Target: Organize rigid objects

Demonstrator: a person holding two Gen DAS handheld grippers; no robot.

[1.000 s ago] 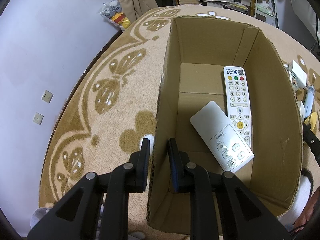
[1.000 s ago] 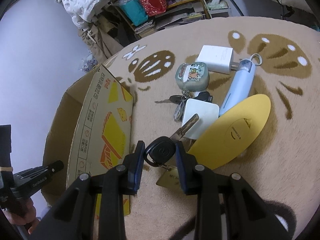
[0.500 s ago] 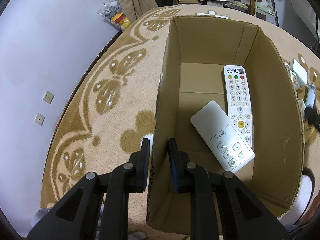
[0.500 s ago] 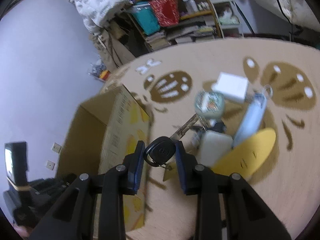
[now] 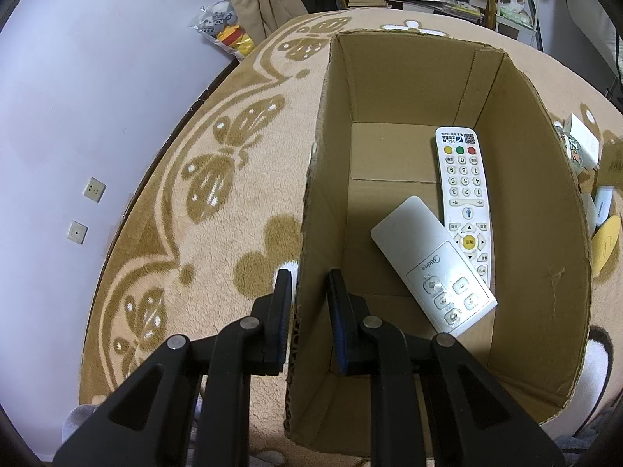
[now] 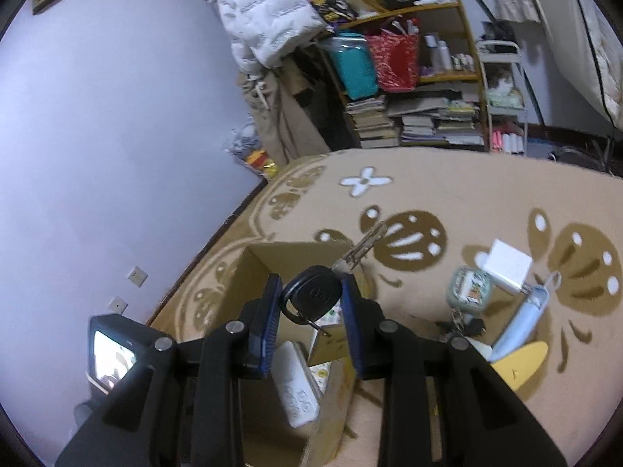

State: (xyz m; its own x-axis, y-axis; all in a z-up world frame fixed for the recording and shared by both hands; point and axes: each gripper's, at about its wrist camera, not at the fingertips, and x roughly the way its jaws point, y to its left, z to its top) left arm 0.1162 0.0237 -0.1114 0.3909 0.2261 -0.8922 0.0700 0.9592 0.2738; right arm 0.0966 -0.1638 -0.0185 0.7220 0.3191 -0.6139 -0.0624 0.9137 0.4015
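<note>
Black-headed car key (image 6: pixel 313 295) (in the right gripper (image 6: pixel 311 311)), blade up-right.

Left gripper (image 5: pixel 307 284) fingers pinched, right gripper (image 6: pixel 311 292) fingers clamped, tilted downward

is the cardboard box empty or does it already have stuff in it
Not empty. The cardboard box holds two white remotes on its floor: a long button remote and a smaller remote lying partly over it.
</note>
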